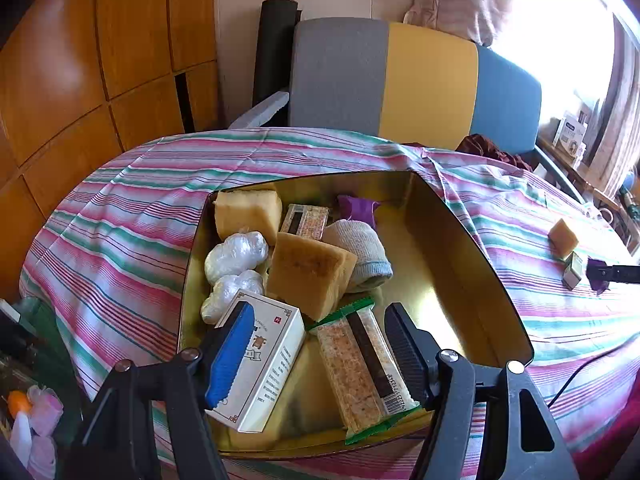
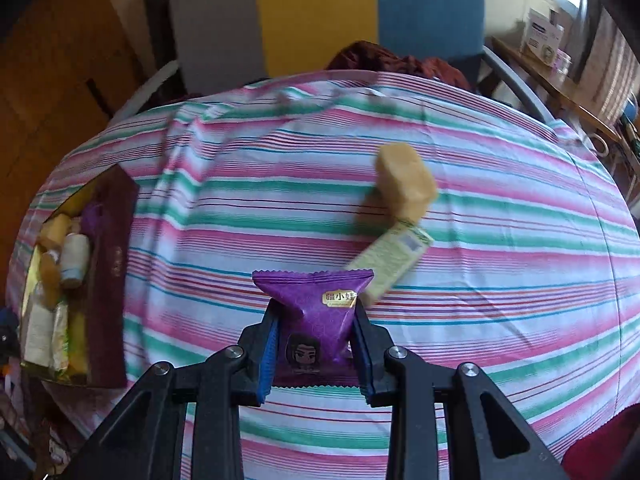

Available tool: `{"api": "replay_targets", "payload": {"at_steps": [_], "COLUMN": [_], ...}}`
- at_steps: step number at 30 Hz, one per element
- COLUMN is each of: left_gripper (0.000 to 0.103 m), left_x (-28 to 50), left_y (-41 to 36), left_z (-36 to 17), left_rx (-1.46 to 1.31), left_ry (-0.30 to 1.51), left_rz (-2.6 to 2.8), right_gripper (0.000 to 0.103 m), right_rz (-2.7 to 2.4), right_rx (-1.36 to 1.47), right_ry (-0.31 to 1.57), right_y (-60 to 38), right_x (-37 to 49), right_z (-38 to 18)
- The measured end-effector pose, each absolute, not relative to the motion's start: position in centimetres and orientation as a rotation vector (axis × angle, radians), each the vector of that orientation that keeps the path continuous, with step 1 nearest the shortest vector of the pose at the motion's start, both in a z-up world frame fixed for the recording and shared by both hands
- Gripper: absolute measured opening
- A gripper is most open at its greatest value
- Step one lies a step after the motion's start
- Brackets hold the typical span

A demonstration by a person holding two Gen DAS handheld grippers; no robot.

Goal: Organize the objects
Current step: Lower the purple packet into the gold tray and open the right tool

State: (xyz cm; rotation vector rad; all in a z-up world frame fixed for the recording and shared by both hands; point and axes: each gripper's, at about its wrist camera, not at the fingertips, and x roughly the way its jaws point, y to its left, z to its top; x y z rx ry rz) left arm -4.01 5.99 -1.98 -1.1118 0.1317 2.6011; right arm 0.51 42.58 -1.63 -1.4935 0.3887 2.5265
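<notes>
While right gripper (image 2: pixel 316 344) pinches purple snack packet (image 2: pixel 320 312) above striped cloth (image 2: pixel 480 300), left gripper (image 1: pixel 316 352) hangs half-open, empty, over gold-lined box (image 1: pixel 460 248); packet's lower edge hidden behind jaws, sponge block (image 2: pixel 406 180) blurred.

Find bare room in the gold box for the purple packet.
The gold box is bare along its right wall, beside the rolled sock, and its far right corner. Its left half is crowded with sponges, bags and packets. The right gripper holds the purple packet.
</notes>
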Motion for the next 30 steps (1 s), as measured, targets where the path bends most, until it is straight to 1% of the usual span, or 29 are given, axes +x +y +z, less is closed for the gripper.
{"api": "replay_targets", "payload": {"at_steps": [4, 8, 13, 17, 23, 27, 30], "left_gripper": [0.069, 0.069, 0.069, 0.070, 0.070, 0.070, 0.073], "left_x": [-3.8, -3.9, -4.2, -4.6, -4.8, -4.7, -4.6], "left_y": [5.6, 4.9, 2.8, 0.8, -1.0, -1.3, -1.2], "left_z": [-1.7, -1.7, -1.0, -1.0, -1.9, -2.1, -2.1], "left_rx": [-1.093, -1.102, -1.087, -1.098, -1.142, -1.144, -1.138], "left_ry": [0.125, 0.079, 0.005, -0.037, -0.062, -0.076, -0.076], "left_rz": [2.613, 2.613, 2.653, 2.688, 2.699, 2.698, 2.696], "right_gripper": [0.032, 0.032, 0.032, 0.032, 0.032, 0.032, 0.033], "right_rz": [2.715, 2.843, 2.898, 2.855, 2.773, 2.731, 2.717], "right_rx": [-1.524, -1.586, -1.741, -1.846, -1.981, -2.025, -2.029], "right_ry": [0.319, 0.231, 0.060, -0.069, -0.167, -0.200, -0.199], "right_y": [35.4, 29.3, 22.2, 19.2, 17.2, 16.7, 16.7], "right_x": [-1.5, -3.2, -5.3, -6.6, -7.4, -7.5, -7.4], "right_z": [0.5, 1.2, -0.7, -3.5, -6.7, -8.1, -8.5]}}
